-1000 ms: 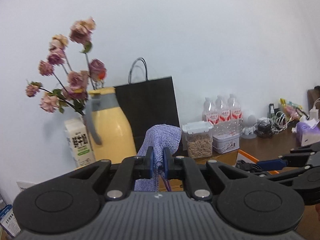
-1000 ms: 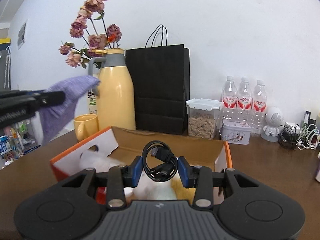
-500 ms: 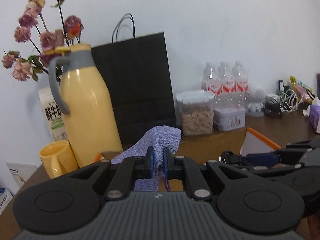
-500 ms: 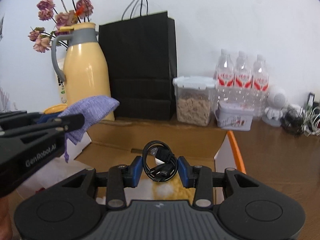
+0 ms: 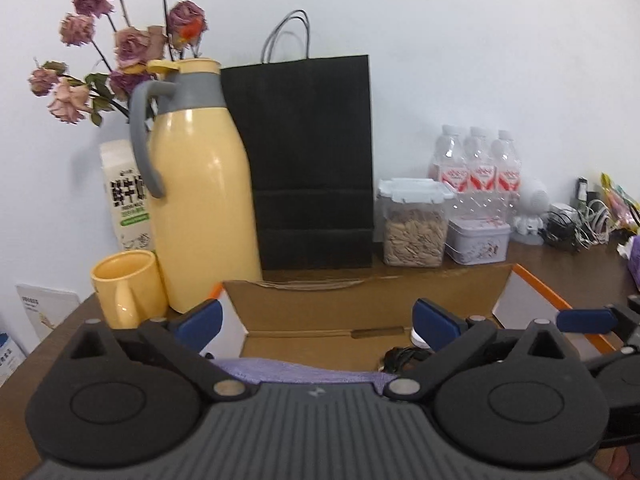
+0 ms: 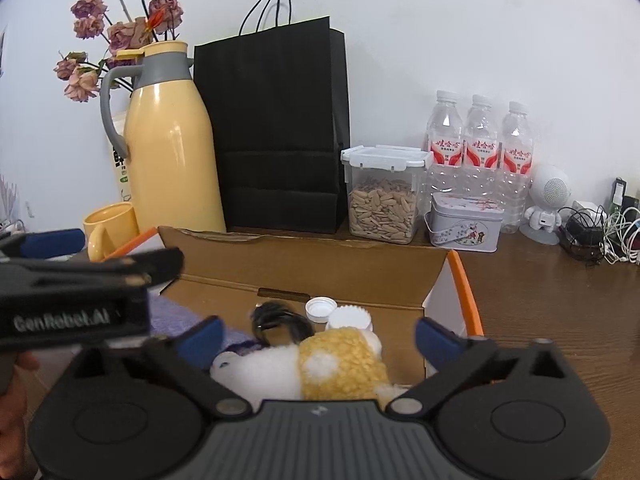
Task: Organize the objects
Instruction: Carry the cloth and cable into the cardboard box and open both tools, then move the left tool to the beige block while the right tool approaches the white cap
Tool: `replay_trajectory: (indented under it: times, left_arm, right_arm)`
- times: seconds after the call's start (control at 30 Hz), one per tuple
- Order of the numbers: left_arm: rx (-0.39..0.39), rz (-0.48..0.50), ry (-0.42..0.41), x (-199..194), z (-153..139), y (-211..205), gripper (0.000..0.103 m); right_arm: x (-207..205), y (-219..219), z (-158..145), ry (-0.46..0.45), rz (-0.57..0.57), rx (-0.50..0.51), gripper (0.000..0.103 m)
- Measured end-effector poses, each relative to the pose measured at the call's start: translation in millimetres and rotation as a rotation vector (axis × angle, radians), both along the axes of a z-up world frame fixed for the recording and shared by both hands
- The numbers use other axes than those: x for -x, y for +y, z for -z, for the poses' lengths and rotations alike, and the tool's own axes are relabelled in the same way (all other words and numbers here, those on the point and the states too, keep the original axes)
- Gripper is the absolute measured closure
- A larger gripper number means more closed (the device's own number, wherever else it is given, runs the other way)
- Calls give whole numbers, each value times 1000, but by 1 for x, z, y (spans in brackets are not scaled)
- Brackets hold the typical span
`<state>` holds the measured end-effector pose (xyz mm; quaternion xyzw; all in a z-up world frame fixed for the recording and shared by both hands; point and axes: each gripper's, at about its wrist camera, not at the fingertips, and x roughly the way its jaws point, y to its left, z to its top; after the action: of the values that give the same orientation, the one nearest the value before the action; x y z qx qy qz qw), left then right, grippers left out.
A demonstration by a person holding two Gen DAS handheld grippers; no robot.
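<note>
**Both drops made: cloth and cable are in the box**

Your left hand-held gripper (image 5: pixel 316 322) has just been opening, and its blue pads now stand spread wide with nothing between them. The purple cloth (image 5: pixel 304 372) it was pinching a second ago now lies slack in the cardboard box (image 5: pixel 360 300), near the box's left wall. Your right hand-held gripper (image 6: pixel 318 334) has just been opening too; its jaws are spread and empty, and the black cable (image 6: pixel 280 322) it carried now rests as a loose coil on the box floor, near the back wall.

I judge this pair of items done; you can look for the next loose thing on the surface (image 6: pixel 560 300).

The cloth is a soft knit that drapes flat and bunches easily. The cable is thin, glossy and springy, so the coil may loosen. Beside it lie a white bottle cap (image 6: pixel 320 308), round and rigid, and a ribbed white lid (image 6: pixel 350 318). At the box's front sits a plush toy (image 6: pixel 320 368), fluffy white with a nubbly yellow patch. The box itself is plain corrugated card with orange-edged flaps, standing near the front edge of the dark wooden surface.
</note>
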<state>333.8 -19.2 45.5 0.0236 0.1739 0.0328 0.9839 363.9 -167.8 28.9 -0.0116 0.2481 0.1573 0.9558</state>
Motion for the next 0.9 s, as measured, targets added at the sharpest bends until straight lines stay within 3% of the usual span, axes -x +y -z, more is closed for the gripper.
replay_trajectory:
  times: [0.33,0.9]
  left_arm:
    - [9,-12,-13,5,-4,2,0]
    - [32,13,-62,55,-27,10,0]
  right_arm:
    - [9,-13,-7,-15,32,-28,0]
    - [68,-39,-26,-110,-5,-32,0]
